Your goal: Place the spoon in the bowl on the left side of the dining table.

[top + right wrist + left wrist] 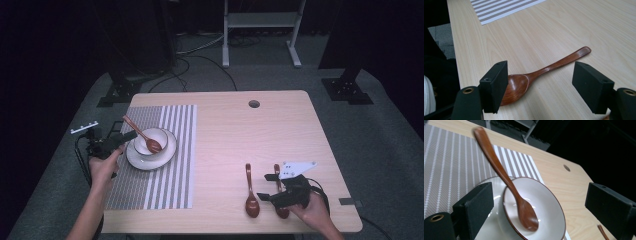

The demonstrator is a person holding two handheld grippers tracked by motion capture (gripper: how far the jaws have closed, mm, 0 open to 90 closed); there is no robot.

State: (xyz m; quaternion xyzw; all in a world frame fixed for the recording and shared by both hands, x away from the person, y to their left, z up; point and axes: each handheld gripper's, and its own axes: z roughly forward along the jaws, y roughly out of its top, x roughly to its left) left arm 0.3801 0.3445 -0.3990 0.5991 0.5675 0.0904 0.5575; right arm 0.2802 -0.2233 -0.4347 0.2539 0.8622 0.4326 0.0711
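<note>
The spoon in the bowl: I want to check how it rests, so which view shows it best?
The left gripper view: the wooden spoon shows close up, its scoop inside the white bowl and its handle leaning out over the rim. The high view shows it small. The right gripper view shows another spoon lying on the table.

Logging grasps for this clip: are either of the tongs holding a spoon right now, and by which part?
Nothing is held. The left tongs stand open around the bowl with its spoon; the right tongs are open over a spoon on the table.

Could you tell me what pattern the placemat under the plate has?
Grey and white stripes; the placemat shows best in the high view.
</note>
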